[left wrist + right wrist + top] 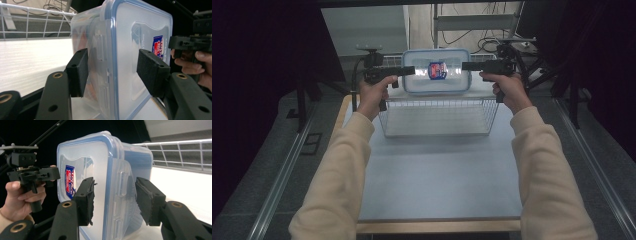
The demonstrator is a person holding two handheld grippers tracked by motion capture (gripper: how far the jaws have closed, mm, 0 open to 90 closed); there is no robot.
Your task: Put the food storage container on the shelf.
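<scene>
Label [437,70] clearest in high view

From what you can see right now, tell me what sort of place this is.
Probably a lab or recording workshop, not a home: a bare work table on metal rails, black curtains at the sides, and loose cables on the floor behind.

Both forearms, in cream sleeves, were stretched forward over the table and level with each other. The black two-jaw left gripper [408,70] was held pistol-fashion in the left hand [373,95] and pointed inward, towards the black two-jaw right gripper [468,65], which was held likewise in the right hand [508,89]. Each gripper's padded jaws were pressed against opposite faces of the clear plastic container [436,71] carried between them.
</scene>
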